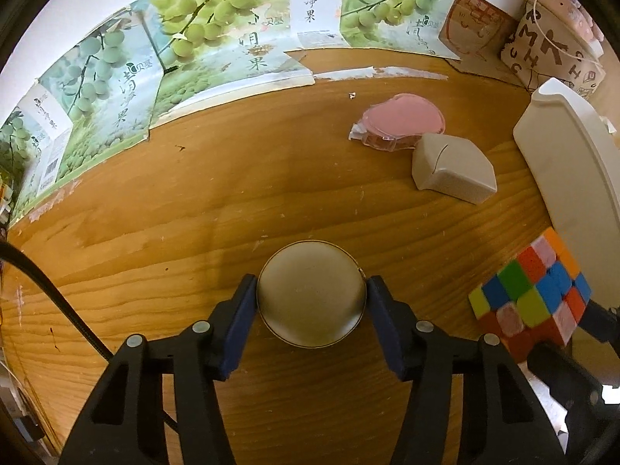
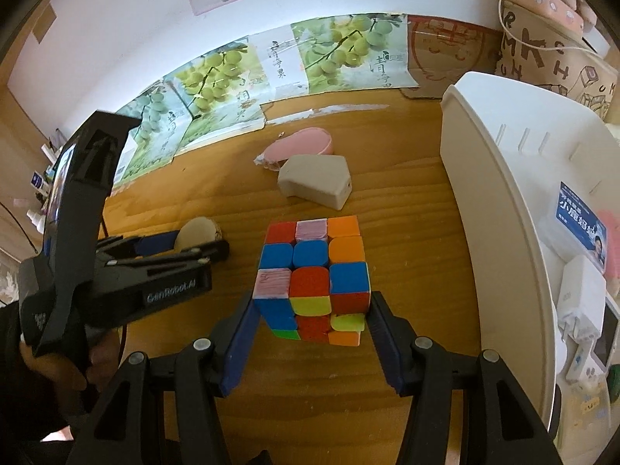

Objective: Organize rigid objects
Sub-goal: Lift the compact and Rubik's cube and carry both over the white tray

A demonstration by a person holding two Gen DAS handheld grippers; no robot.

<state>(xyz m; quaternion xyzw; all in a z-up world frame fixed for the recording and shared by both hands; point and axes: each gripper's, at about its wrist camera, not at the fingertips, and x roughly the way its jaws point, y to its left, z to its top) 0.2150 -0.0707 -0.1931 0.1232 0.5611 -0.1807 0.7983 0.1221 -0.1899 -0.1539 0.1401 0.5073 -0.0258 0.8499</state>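
My left gripper (image 1: 311, 290) is shut on a round metallic tin (image 1: 311, 293), its blue pads against both sides, low over the wooden table (image 1: 193, 209). In the right wrist view the left gripper (image 2: 186, 242) shows at the left with the tin (image 2: 197, 232) between its fingers. My right gripper (image 2: 312, 306) is shut on a scrambled Rubik's cube (image 2: 314, 275), pads touching its lower sides; the cube also shows in the left wrist view (image 1: 531, 294). A pink tape dispenser (image 1: 403, 120) and a grey wedge-shaped box (image 1: 451, 170) lie further back.
A white plastic bin (image 2: 500, 178) stands at the right and holds several small items. Grape-print cardboard (image 1: 174, 66) lines the back wall. A patterned bag (image 1: 550, 54) sits in the back right corner. A black cable (image 1: 58, 302) runs at the left.
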